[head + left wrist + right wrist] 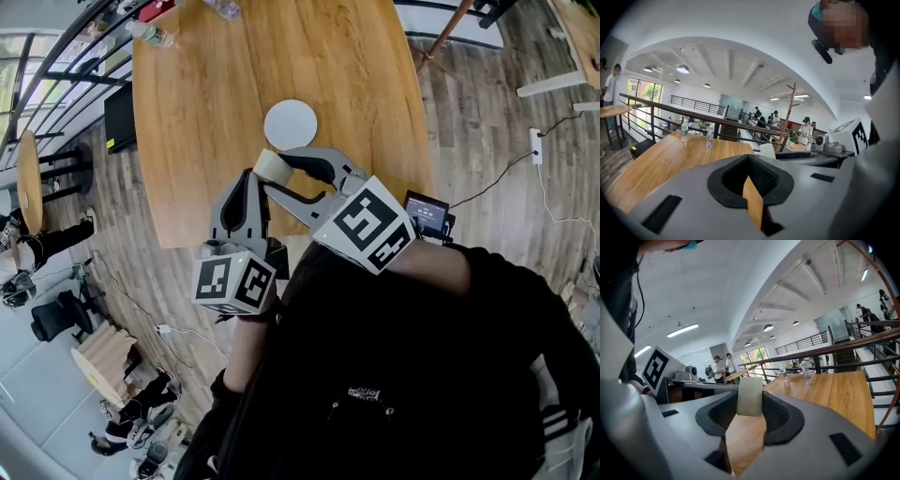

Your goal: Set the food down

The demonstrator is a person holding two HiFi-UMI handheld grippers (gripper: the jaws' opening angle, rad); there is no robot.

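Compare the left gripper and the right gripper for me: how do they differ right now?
Jaws: the right gripper's stand apart; the left gripper's are drawn together, only a sliver of gap showing. Load: the right gripper clamps a pale piece of food; the left gripper holds nothing. Both hang over the near edge of the wooden table.

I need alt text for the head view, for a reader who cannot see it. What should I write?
Seen from above, the right gripper holds a pale piece of food over a wooden table, close to a round white plate. The left gripper, jaws together and empty, is beside it; two bottles are at the table's far edge.
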